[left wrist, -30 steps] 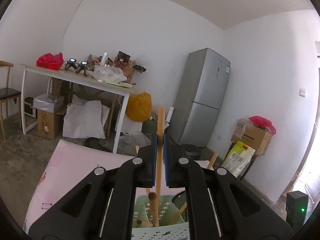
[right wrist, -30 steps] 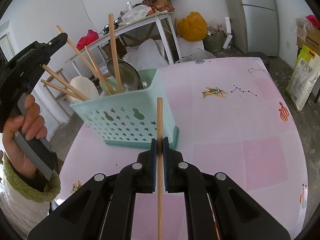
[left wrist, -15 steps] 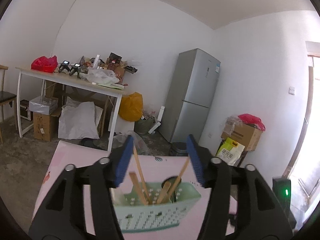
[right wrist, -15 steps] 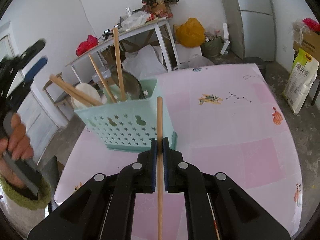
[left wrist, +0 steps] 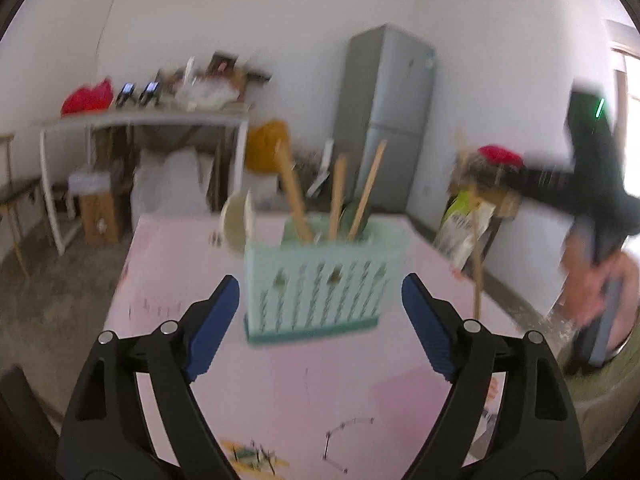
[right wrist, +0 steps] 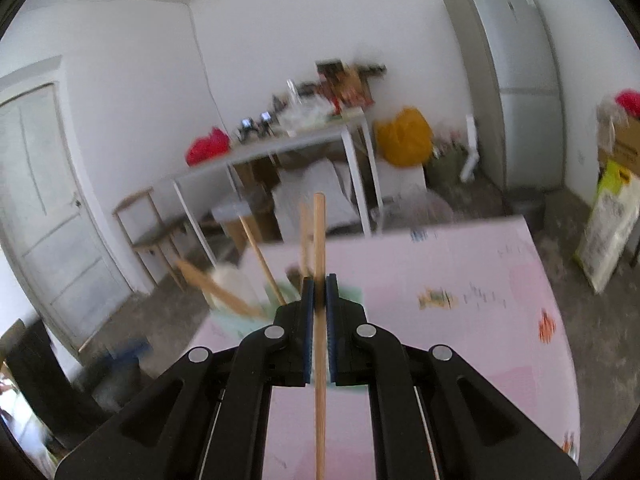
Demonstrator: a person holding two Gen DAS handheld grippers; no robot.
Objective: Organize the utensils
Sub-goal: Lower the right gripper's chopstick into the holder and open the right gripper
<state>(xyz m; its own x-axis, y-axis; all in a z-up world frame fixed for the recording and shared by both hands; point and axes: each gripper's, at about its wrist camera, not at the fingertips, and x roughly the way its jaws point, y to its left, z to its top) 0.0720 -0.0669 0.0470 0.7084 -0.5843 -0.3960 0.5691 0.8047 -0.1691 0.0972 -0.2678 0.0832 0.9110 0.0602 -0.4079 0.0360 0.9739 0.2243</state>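
A mint-green perforated utensil basket stands on the pink table, holding several wooden chopsticks, a pale spoon and a dark ladle. My left gripper is open and empty, a short way in front of the basket. My right gripper is shut on one wooden chopstick, held upright just above the basket, which is mostly hidden behind the fingers. The right gripper also shows blurred in the left wrist view, with its chopstick hanging down.
The table has printed motifs. Beyond it stand a grey fridge, a cluttered white side table, boxes and bags on the floor, a yellow bag, a wooden chair and a white door.
My left gripper let go of its chopstick into the basket, opened wide and pulled back. My right gripper carried its chopstick up and over the basket.
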